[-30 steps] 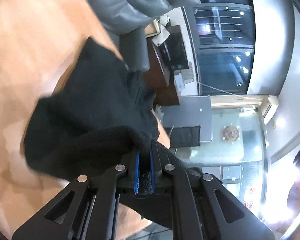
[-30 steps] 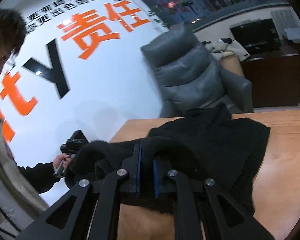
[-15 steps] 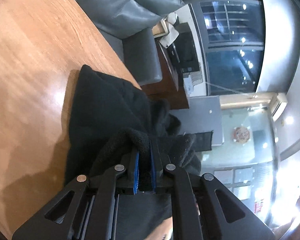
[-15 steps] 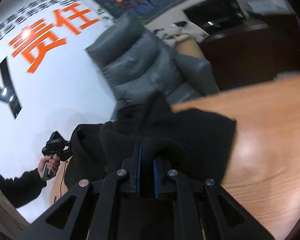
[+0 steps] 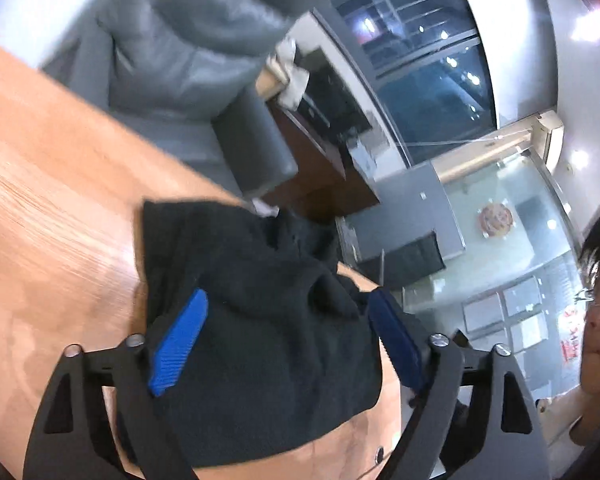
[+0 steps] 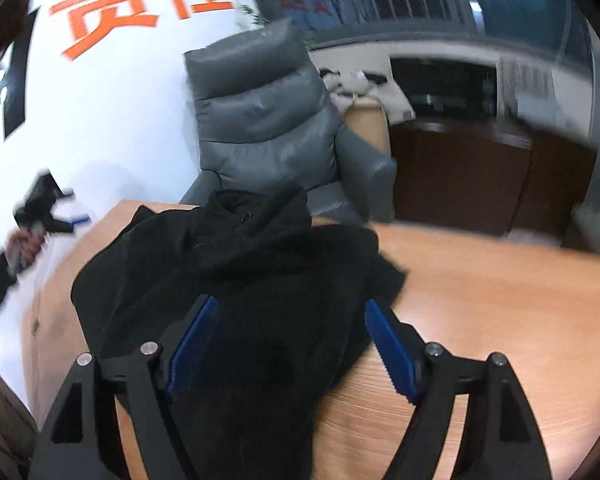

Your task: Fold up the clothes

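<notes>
A black fleece garment [image 5: 260, 320] lies bunched and folded over on the wooden table [image 5: 52, 216]. My left gripper [image 5: 288, 320] is open, its blue pads spread wide on either side of the cloth, just above it. In the right wrist view the same garment [image 6: 244, 280] lies across the table's [image 6: 500, 304] left end, collar toward the chair. My right gripper [image 6: 292, 328] is open too, with its jaws wide over the near part of the cloth. The left gripper also shows there, at the far left [image 6: 66, 218].
A grey leather armchair [image 6: 268, 128] stands right behind the table's far edge. A dark wooden cabinet [image 6: 480, 168] with a monitor is behind it on the right. The person's face [image 5: 596, 320] is at the right edge of the left wrist view.
Both grippers were shut on the black garment and carried it over itself; now both have opened and let it go, and the cloth lies on the table.
</notes>
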